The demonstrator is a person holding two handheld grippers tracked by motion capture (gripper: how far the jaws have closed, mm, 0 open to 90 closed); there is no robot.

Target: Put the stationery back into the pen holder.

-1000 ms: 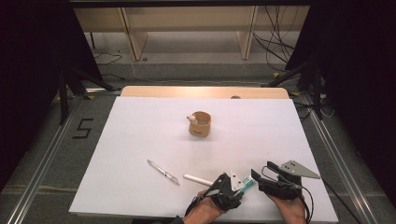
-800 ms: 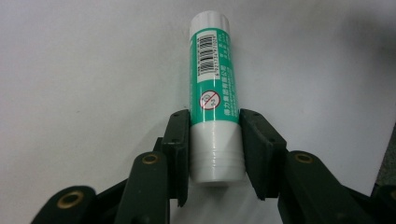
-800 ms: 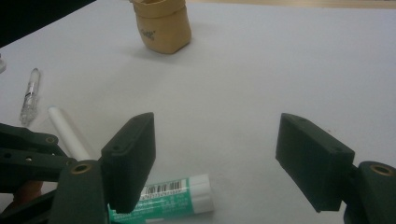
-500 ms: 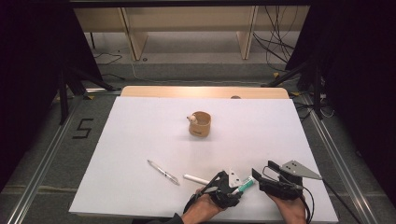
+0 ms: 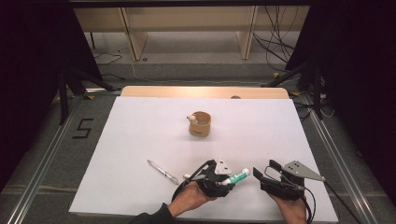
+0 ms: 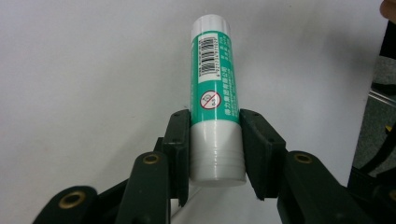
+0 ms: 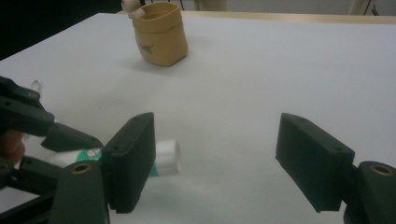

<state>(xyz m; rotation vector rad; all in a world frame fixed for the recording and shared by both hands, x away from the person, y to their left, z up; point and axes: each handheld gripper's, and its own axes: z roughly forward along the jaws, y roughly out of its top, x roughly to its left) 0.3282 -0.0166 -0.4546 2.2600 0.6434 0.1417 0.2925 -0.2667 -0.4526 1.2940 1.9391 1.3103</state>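
Observation:
A green and white glue stick (image 6: 215, 93) is clamped between the jaws of my left gripper (image 6: 215, 119), cap end pointing away. In the high view this left gripper (image 5: 228, 180) hovers just above the table's front edge, with the glue stick (image 5: 239, 176) pointing right. My right gripper (image 5: 265, 169) rests at the front right, and its jaws (image 7: 215, 140) stand wide apart with nothing between them. From there the glue stick (image 7: 166, 156) lies just behind the left jaw.
A tan pouch (image 5: 200, 124) with a white-tipped item in it stands mid-table, also seen as the pouch (image 7: 161, 35) ahead of my right gripper. A pen (image 5: 162, 171) lies left of my left hand. A white stick (image 5: 188, 177) pokes out beside that gripper. White sheet (image 5: 140, 140) covers the table.
My left gripper has lifted slightly and shifted left with the glue stick in its jaws. The right gripper has stayed put.

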